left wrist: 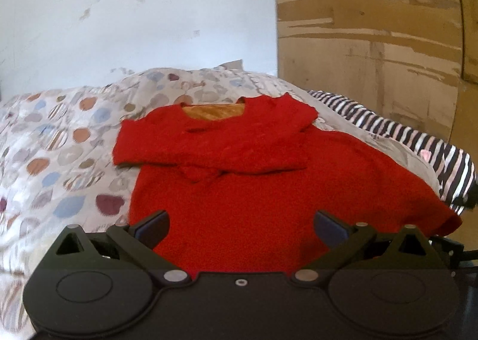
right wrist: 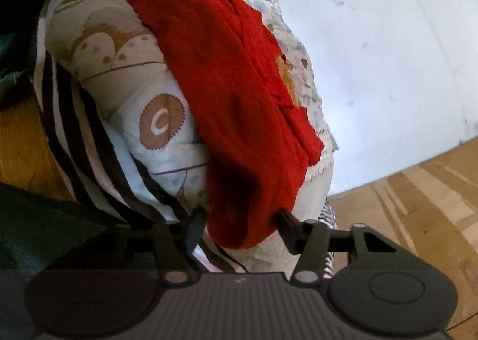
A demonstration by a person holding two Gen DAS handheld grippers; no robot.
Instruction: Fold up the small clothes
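Red knit garment (left wrist: 239,190) lies flat on the bed's quilt (left wrist: 59,145), long axis running straight away from the left claw (left wrist: 239,225), neckline at the far end. Both claws stand released; the right claw (right wrist: 239,228) straddles the hem corner.

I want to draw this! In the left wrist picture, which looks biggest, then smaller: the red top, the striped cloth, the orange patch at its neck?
1. red top, biggest, though it lies nearest the camera
2. striped cloth
3. orange patch, smallest
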